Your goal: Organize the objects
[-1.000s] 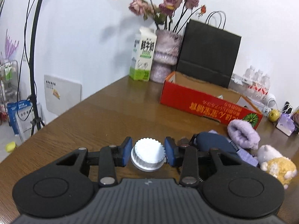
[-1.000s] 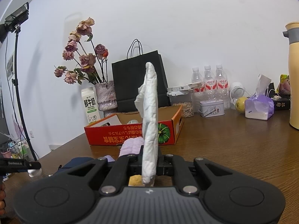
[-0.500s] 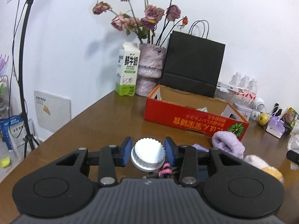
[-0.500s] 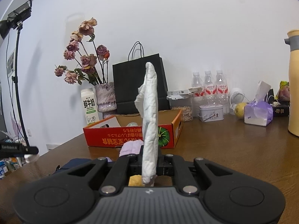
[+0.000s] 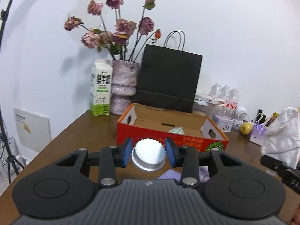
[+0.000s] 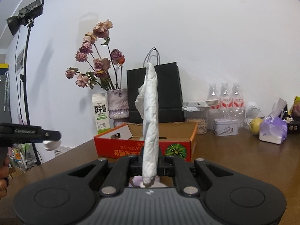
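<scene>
Cardboard box (image 5: pixel 168 136) before paper bag (image 5: pixel 168 78)

The white cap (image 5: pixel 148 154) is round with little ridges on its edge and a silver rim under it. It sits tipped between two blue pads, up above the brown table. The white crumpled tissue (image 6: pixel 150 123) stands tall and thin — pinched at its bottom end. The red cardboard box (image 5: pixel 168 131) lies open on the table — upside-down writing and a green pumpkin picture mark its front.
</scene>
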{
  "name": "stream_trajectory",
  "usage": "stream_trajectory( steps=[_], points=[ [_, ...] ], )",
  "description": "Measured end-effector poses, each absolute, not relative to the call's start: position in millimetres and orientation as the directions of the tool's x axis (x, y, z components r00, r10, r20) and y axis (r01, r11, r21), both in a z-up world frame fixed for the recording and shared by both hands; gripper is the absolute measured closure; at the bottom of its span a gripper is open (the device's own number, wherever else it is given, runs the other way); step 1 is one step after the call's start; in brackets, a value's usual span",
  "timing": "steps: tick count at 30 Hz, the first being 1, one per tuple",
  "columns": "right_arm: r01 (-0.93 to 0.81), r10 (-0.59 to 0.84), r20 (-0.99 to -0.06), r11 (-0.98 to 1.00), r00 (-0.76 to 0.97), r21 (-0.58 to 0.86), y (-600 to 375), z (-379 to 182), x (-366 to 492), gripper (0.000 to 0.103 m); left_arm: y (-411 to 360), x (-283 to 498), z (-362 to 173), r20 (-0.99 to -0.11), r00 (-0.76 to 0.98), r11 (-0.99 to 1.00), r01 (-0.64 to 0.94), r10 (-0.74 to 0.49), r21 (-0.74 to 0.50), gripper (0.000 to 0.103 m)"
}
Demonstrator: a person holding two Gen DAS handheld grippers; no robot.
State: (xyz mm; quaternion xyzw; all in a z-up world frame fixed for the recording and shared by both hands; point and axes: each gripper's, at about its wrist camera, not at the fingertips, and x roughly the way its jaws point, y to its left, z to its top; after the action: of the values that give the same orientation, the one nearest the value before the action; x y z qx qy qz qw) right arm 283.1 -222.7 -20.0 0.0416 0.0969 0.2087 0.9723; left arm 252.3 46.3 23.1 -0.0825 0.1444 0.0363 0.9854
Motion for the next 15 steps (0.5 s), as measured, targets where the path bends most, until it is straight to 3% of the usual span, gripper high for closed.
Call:
stream_trajectory(
  steps=[15],
  points=[
    [-0.48, 0.521, -0.172, 0.847, 0.836, 0.229, -187.0, -0.3, 335.2, 0.096, 26.6, 305.4, 46.9, -0.292, 0.956, 0.982, -0.048, -0.007, -0.183, 0.064]
  ],
)
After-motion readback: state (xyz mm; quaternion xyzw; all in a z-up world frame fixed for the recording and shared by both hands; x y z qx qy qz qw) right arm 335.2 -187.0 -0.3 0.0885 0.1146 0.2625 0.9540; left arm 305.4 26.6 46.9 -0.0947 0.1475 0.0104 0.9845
